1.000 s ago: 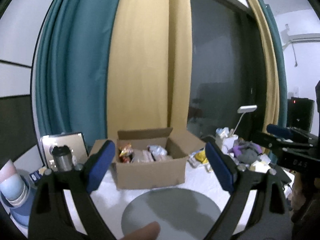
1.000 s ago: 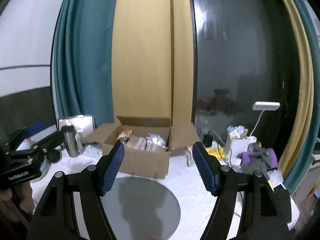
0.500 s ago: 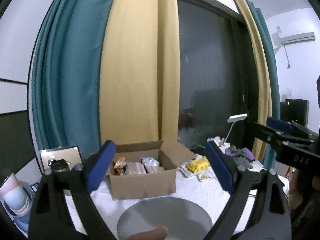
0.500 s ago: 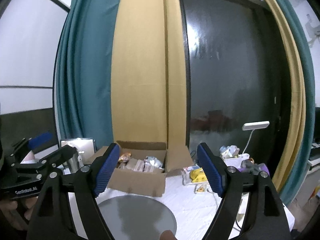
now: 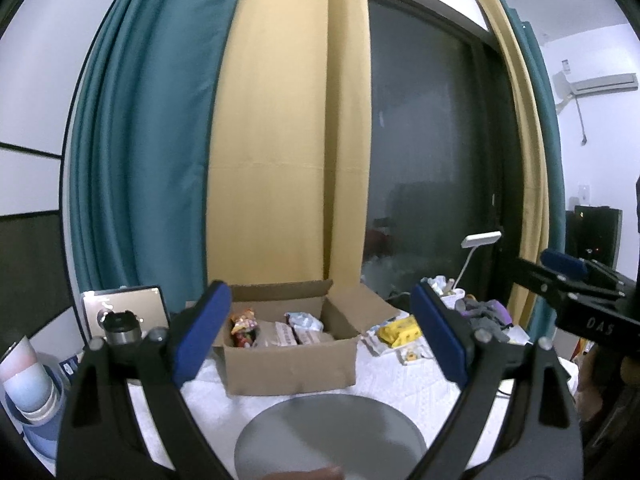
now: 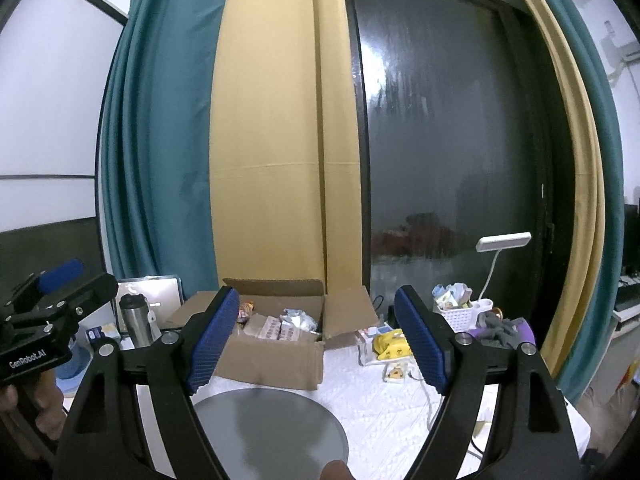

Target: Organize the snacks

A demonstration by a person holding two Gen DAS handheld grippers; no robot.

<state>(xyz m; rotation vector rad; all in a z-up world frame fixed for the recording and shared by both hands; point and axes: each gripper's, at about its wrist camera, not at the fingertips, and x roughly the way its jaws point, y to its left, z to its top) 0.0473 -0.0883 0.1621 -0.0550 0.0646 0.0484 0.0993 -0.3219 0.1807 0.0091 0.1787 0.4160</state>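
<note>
Right tool (image 6: 316, 340) hangs wide apart above gray plate (image 6: 272, 432), facing cardboard box (image 6: 276, 344) of snacks (image 6: 280, 326).

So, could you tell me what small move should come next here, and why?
Probably lower the right gripper toward the open cardboard box. Both it and the left gripper are open and empty, the snack packets sit inside the box, and the round grey plate has nothing on it.

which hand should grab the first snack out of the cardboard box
Either, slightly the left tongs: both are open and empty, but the open brown cardboard box sits centred between the left one's fingers; the right tongs frame its right half.
</note>
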